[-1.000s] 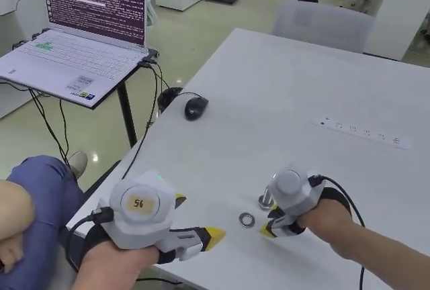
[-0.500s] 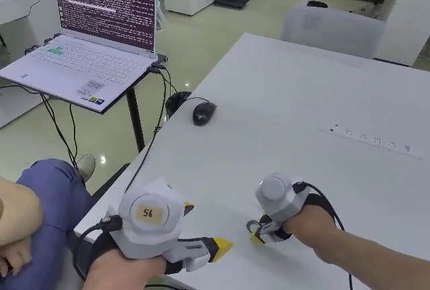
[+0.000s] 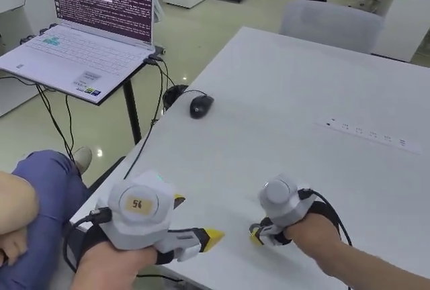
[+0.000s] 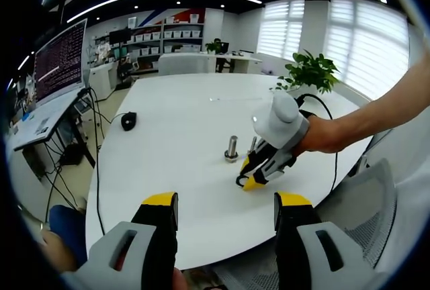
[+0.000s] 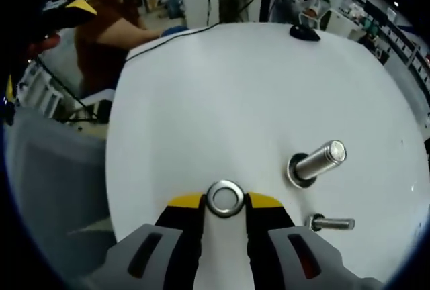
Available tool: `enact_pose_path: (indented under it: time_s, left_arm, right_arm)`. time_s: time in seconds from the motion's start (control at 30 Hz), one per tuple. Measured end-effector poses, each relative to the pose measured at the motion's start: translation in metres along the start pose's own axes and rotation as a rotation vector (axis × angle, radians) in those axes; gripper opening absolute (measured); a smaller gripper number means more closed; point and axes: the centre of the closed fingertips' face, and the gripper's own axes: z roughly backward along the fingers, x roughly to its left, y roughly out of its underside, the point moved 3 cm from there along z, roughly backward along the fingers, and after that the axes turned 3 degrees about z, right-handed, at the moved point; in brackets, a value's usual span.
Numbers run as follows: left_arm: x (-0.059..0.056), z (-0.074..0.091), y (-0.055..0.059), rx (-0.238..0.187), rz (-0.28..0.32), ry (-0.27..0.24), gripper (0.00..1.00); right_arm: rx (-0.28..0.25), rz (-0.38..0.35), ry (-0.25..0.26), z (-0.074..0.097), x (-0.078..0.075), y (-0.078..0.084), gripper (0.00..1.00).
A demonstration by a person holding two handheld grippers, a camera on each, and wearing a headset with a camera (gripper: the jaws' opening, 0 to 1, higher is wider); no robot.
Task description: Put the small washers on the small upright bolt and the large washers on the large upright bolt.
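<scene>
A silver washer (image 5: 224, 198) lies flat on the white table (image 3: 269, 102), pinched between the yellow tips of my right gripper (image 5: 224, 203), which is shut on it. In the right gripper view the large upright bolt (image 5: 317, 161) stands just beyond, with the small bolt (image 5: 329, 223) beside it. From the left gripper view both bolts, large (image 4: 232, 148) and small (image 4: 253, 145), stand behind the right gripper (image 4: 247, 181), whose tips touch the table. My left gripper (image 4: 225, 203) is open and holds nothing, low at the near table edge (image 3: 211, 237). In the head view the right gripper (image 3: 256, 234) covers the bolts.
A black mouse (image 3: 200, 105) and its cable lie near the table's left edge. A power strip (image 3: 366, 134) is set in the table farther back. A laptop (image 3: 74, 62) on a stand is off to the left, a grey chair (image 3: 332, 25) at the far side.
The washer lay free on the table a second ago. My right gripper has moved left and down onto it and shut around it. The left gripper has barely moved.
</scene>
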Motion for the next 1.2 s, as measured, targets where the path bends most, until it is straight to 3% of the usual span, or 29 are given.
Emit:
enact_pose_path:
  time_s: [0.23,0.37,0.43,0.53,0.6,0.67,0.77,0.83,0.93,1.03,1.2]
  left_arm:
    - [-0.003,-0.002,-0.002,-0.005,0.003,0.005,0.57]
    - [-0.004,-0.003,-0.004,-0.011,0.001,0.006,0.57]
    - [-0.004,-0.003,-0.004,-0.012,0.001,0.006,0.57]
    - [-0.004,-0.002,-0.003,-0.009,-0.002,0.006,0.57]
    - [-0.004,-0.001,-0.002,-0.010,0.001,0.003,0.57]
    - [-0.003,0.002,-0.001,-0.012,0.006,-0.003,0.57]
    - [0.000,0.005,0.000,-0.009,0.006,-0.013,0.57]
    - [0.002,0.007,0.001,-0.011,0.012,-0.018,0.57]
    - [0.002,0.008,0.001,-0.008,0.011,-0.025,0.57]
    - [0.004,0.009,0.001,-0.009,0.012,-0.030,0.57]
    - [0.006,0.010,0.000,-0.009,0.013,-0.033,0.57]
  right_arm:
    - [-0.003,-0.036,0.005,0.010,0.011,0.017,0.27]
    - [-0.010,-0.084,-0.058,0.013,0.019,0.018,0.35]
    - [-0.005,0.010,-0.132,0.013,0.024,0.018,0.33]
    - [0.038,0.157,-0.132,0.013,0.015,0.021,0.32]
    - [0.034,0.144,-0.147,0.012,0.011,0.019,0.32]
    - [0.033,0.197,-0.190,0.011,0.009,0.016,0.33]
    - [0.065,0.396,-0.234,0.009,0.011,0.013,0.32]
    - [0.098,0.489,-0.250,0.008,0.015,0.014,0.32]
    - [0.084,0.575,-0.281,0.004,0.020,0.009,0.32]
    - [0.105,0.654,-0.281,0.003,0.020,0.006,0.30]
    - [0.151,0.757,-0.326,0.002,0.025,0.004,0.29]
